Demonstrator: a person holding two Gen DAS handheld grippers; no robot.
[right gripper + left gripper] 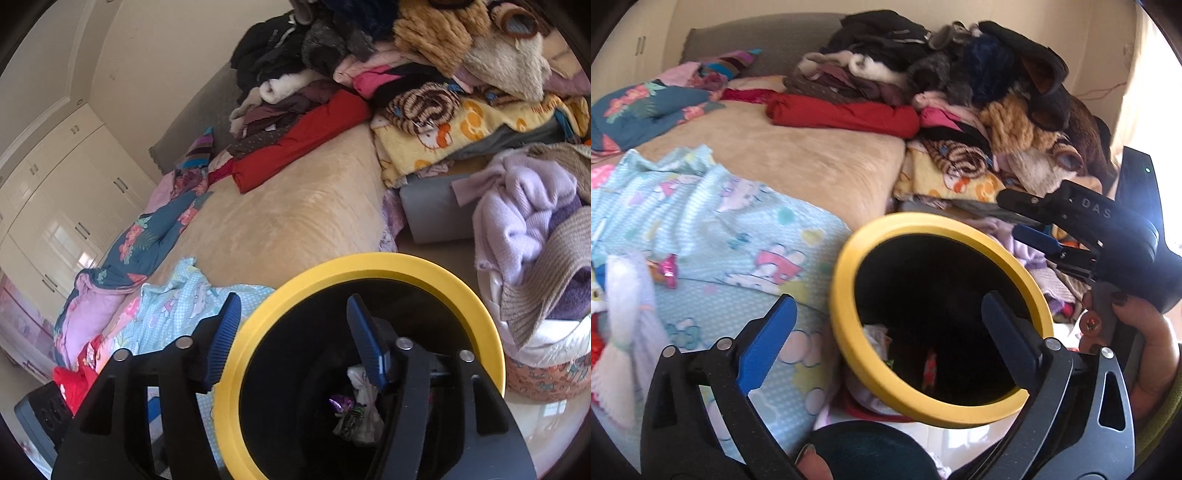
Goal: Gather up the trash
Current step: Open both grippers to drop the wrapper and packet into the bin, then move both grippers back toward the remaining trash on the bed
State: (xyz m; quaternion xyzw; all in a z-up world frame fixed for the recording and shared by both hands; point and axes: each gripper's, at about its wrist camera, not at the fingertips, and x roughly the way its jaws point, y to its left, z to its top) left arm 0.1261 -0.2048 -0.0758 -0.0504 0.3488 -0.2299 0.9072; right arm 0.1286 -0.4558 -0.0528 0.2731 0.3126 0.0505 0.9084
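A bin with a yellow rim (846, 332) and a black inside stands beside the bed. Crumpled wrappers (929, 365) lie at its bottom, also seen as wrappers (356, 410) in the right wrist view. My left gripper (888, 297) is open and empty, one finger over the blue blanket and the other over the bin's mouth. My right gripper (293, 299) is open above the yellow rim (461, 284), with nothing between its pads. It shows as the right gripper (1015, 216) beyond the bin, held by a hand. A shiny pink wrapper (666, 271) lies on the blanket.
The bed has a beige cover (798, 162) and a light blue patterned blanket (731, 229). A tall heap of clothes (960, 92) fills its far side. A basket with a lilac sweater (524, 229) stands right of the bin. White wardrobes (55, 192) line the wall.
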